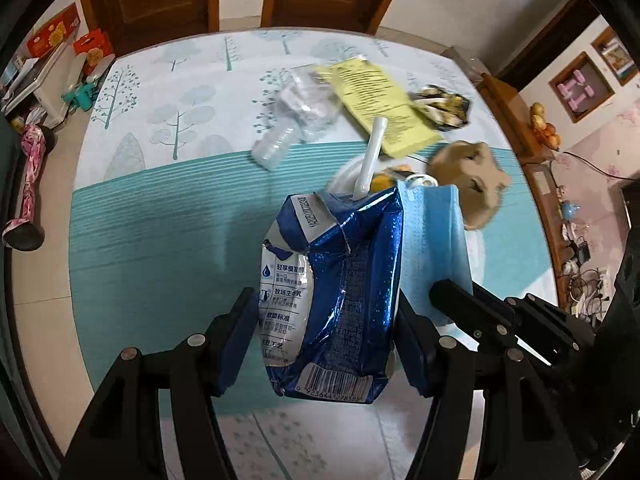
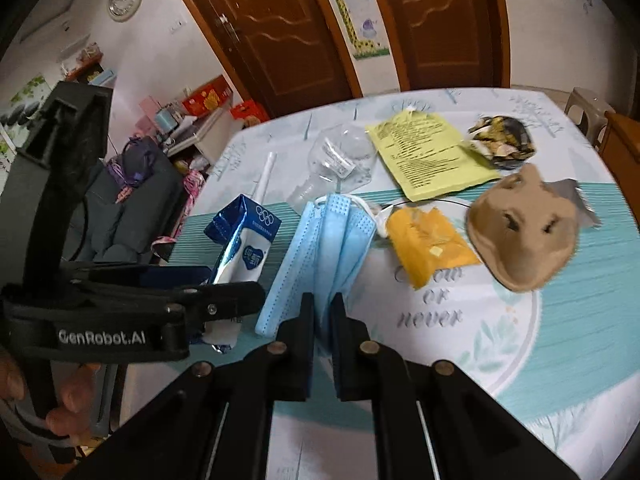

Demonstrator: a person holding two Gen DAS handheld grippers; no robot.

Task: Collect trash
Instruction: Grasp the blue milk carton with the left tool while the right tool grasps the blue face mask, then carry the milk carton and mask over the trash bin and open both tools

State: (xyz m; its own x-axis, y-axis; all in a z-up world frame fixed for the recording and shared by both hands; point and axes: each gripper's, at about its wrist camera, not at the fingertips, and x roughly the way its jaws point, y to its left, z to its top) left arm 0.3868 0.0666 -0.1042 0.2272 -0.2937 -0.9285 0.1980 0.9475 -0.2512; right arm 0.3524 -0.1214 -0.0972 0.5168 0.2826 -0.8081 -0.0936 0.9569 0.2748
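— Where the left gripper [image 1: 326,340] clamps it, what does the milk carton [image 1: 332,292] look like?
— Crumpled glossy blue-and-white foil, white straw [image 1: 370,156] sticking out, lifted above the printed tablecloth [image 1: 160,220].
— And the right gripper [image 2: 322,340]?
— Pinched tight on a soft, pleated blue face mask [image 2: 320,248], beside a yellow wrapper [image 2: 430,250].

Near tabletop [image 2: 520,420] lies bare; bottle [image 2: 340,164], yellow leaflet [image 2: 428,160] and brown mask [image 2: 524,232] crowd beyond.

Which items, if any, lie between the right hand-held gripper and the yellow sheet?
The right hand-held gripper is shut on the blue face mask; beyond it the orange wrapper lies before the yellow sheet.
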